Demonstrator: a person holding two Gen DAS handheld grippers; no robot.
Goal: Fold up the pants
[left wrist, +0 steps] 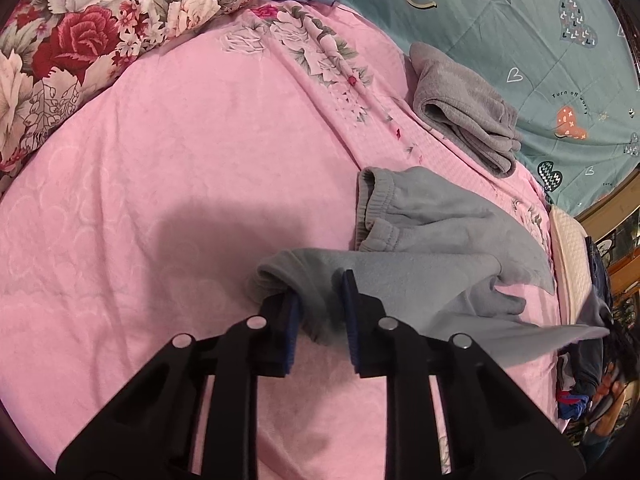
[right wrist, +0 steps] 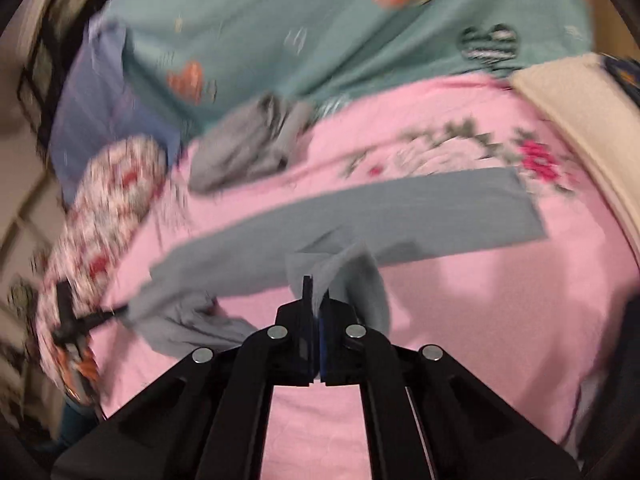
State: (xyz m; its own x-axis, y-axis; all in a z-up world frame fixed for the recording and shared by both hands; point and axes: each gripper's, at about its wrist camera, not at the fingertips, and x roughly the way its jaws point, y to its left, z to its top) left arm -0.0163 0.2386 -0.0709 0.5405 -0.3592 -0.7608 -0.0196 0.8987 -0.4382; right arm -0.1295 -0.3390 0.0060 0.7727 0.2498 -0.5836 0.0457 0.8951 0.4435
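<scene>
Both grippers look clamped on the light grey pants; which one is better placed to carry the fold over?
Probably the right gripper: shut on a loose edge of the pants, flat leg ahead. The left gripper pinches a bunched end.

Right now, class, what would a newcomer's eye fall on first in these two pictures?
The light grey pants lying across the pink bedspread, pinched by the left gripper at one bunched end and by the right gripper at a fabric edge. Behind them, a darker grey folded garment sits near the teal quilt, with a floral pillow far left.
</scene>
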